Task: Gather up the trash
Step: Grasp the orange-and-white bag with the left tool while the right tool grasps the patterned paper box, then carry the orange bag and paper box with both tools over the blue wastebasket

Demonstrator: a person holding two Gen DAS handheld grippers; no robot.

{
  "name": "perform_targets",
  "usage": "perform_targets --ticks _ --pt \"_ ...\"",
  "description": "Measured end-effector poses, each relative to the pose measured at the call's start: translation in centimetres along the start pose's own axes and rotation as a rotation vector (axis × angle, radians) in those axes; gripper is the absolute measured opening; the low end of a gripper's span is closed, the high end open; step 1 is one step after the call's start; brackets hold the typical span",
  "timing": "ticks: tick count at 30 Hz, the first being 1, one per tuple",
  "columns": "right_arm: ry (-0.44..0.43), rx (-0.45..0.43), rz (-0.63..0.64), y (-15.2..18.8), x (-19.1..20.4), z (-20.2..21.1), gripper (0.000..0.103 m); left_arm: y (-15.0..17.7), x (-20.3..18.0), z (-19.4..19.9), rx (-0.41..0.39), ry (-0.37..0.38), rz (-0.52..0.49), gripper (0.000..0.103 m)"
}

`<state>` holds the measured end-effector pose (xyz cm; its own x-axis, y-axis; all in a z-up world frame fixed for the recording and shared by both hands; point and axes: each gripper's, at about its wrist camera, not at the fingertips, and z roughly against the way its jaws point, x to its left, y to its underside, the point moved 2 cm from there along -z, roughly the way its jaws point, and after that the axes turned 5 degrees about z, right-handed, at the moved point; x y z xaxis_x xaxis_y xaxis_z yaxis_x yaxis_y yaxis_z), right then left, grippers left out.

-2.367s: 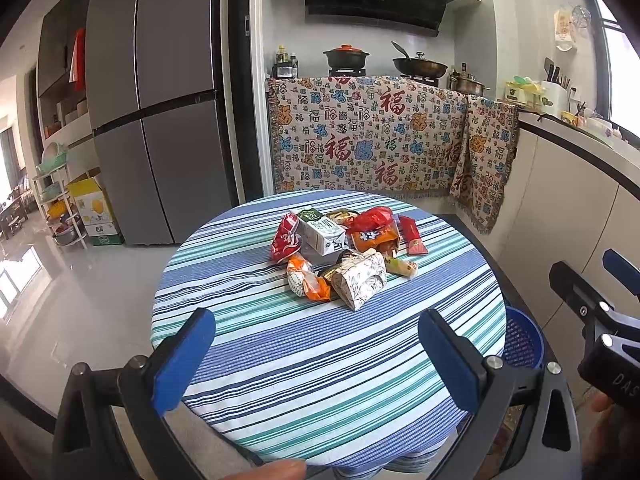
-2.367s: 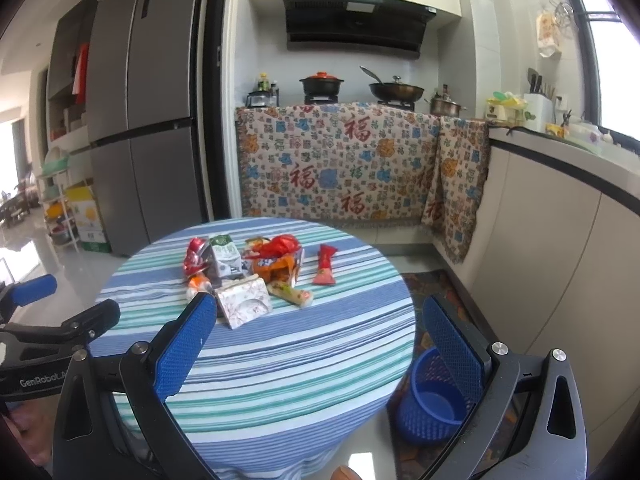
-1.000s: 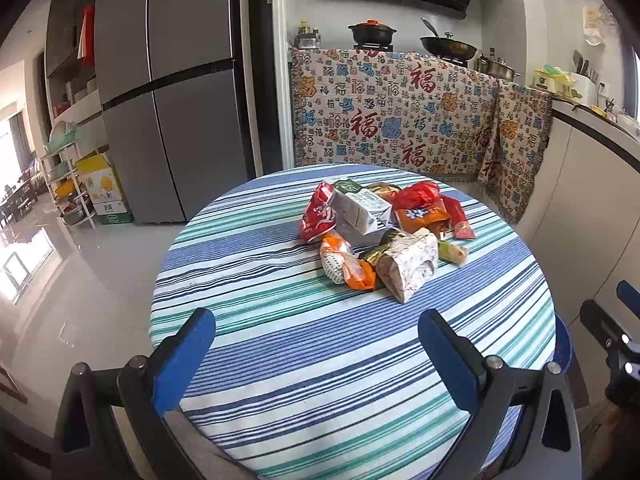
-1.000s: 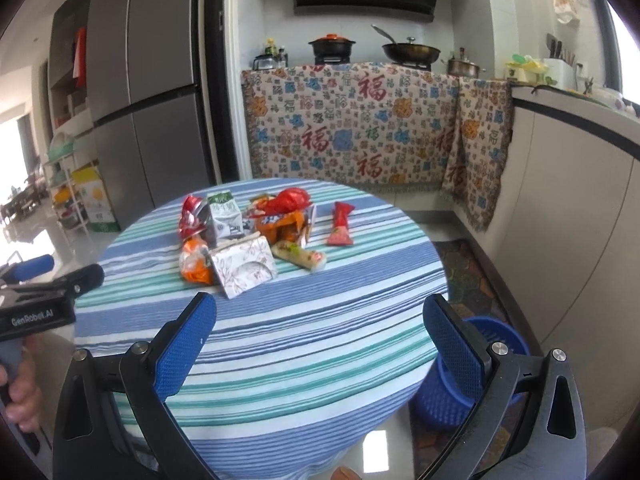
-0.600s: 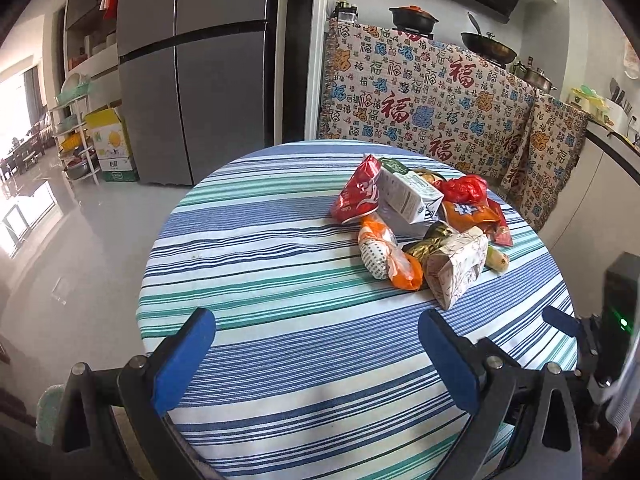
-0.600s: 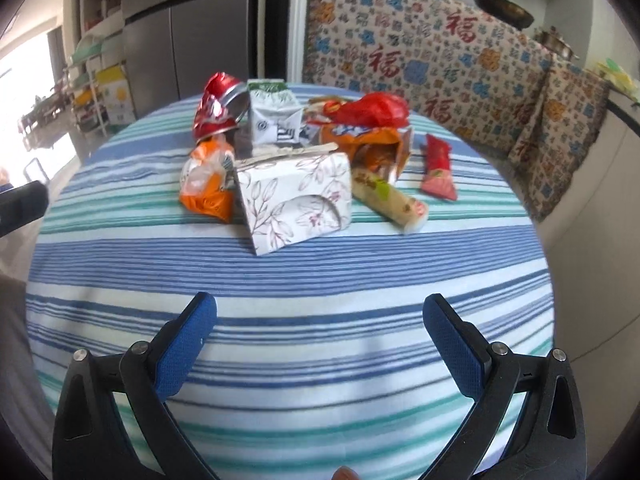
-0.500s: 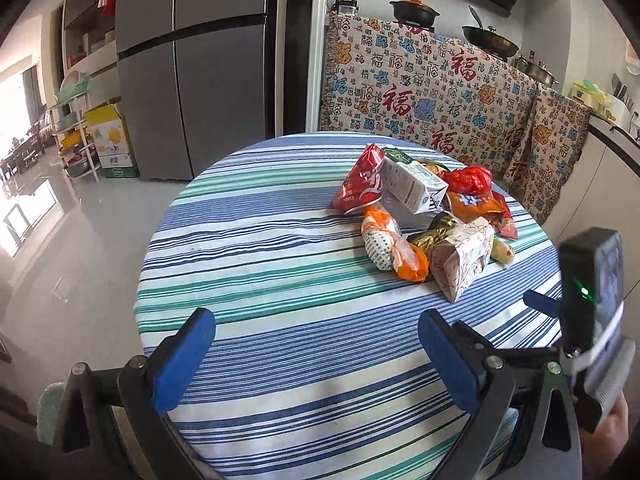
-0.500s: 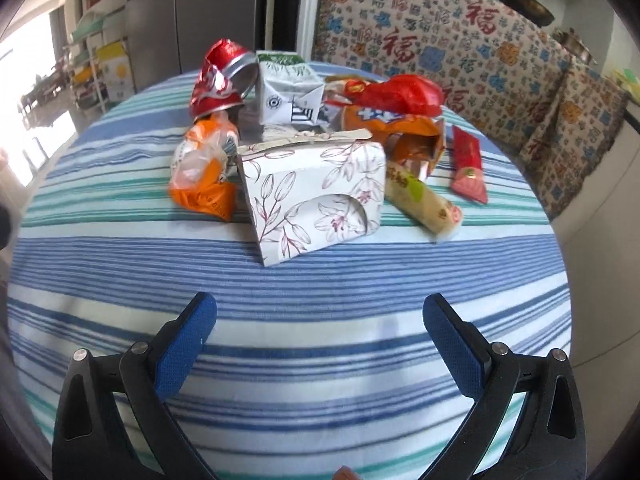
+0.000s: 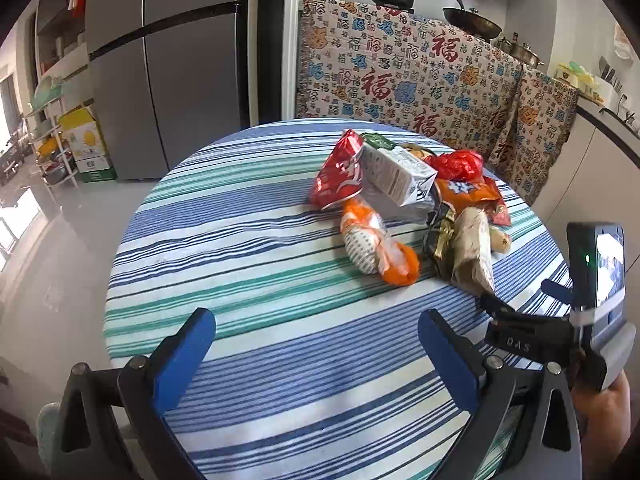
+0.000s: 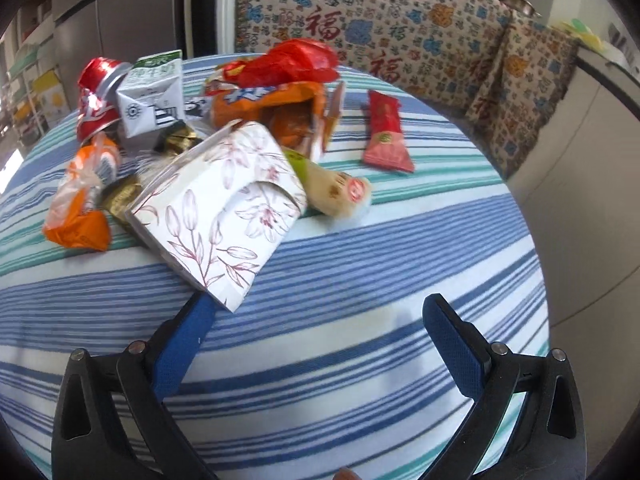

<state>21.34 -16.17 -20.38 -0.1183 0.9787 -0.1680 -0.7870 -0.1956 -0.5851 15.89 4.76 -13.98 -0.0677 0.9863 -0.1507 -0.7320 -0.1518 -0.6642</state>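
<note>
A pile of trash lies on the round striped table (image 9: 240,240). In the right wrist view, the nearest piece is a white floral tissue box (image 10: 224,208), with an orange wrapper (image 10: 80,200), a milk carton (image 10: 154,94), a crushed red can (image 10: 94,92), an orange snack bag (image 10: 276,108), a sausage wrapper (image 10: 336,190) and a red packet (image 10: 386,132) around it. My right gripper (image 10: 320,344) is open, its left finger just under the tissue box corner. My left gripper (image 9: 316,360) is open over the table's near part, short of the pile (image 9: 400,208).
A grey fridge (image 9: 168,64) stands behind the table on the left. A patterned cloth (image 9: 400,76) covers the stove counter at the back. White cabinets (image 10: 592,168) run along the right side. A shelf rack with boxes (image 9: 76,144) stands far left.
My right gripper has moved in close to the tissue box, which now fills more of its view. My left gripper has edged forward over the table. Both stay open.
</note>
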Motion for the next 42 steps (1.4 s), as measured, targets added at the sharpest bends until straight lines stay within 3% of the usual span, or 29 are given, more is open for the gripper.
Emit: perform_targets --ticks 5,13,15,17,24,29,32,37,39,40,42 --pt "0.011 -0.008 -0.011 2.2 -2.0 1.2 0.103 -3.3 -1.7 -4.1 0.041 0.095 0.014 0.103" --pt "-0.03 -0.074 -0.007 4.8 -1.7 2.8 0.103 -5.4 -1.1 -10.6 0.126 0.05 0.123 0.099" --pt "-0.037 -0.082 -0.011 4.9 -1.6 2.8 0.103 -4.9 -1.0 -11.4 0.154 0.055 0.12 0.082" --pt "-0.054 -0.078 -0.017 4.9 -1.7 2.8 0.103 -4.3 -0.9 -11.1 0.167 0.11 0.12 0.046" --pt "-0.123 -0.055 -0.023 4.5 -1.6 3.1 0.103 -1.5 -0.4 -6.8 0.199 0.117 0.009 0.045" --pt "-0.345 -0.027 -0.157 1.4 -0.5 2.4 0.103 0.2 -0.8 -4.9 0.147 0.068 -0.08 0.049" --pt "-0.424 -0.012 -0.283 -1.4 -0.1 1.6 0.102 0.5 -0.7 -4.8 0.125 0.063 -0.101 0.053" --pt "-0.394 0.073 -0.371 -4.2 1.3 -0.9 0.102 0.5 0.1 -4.8 0.125 0.076 -0.075 0.053" --pt "-0.393 0.115 -0.382 -3.9 1.5 -1.8 0.095 0.5 0.3 -4.4 0.124 0.068 -0.085 0.053" --pt "-0.367 0.082 -0.36 -3.8 1.5 -1.2 0.073 0.5 0.4 -4.2 0.124 0.066 -0.089 0.054" --pt "-0.395 0.069 -0.322 -3.2 1.5 -0.7 0.071 0.7 0.6 -3.8 0.125 0.063 -0.088 0.056"
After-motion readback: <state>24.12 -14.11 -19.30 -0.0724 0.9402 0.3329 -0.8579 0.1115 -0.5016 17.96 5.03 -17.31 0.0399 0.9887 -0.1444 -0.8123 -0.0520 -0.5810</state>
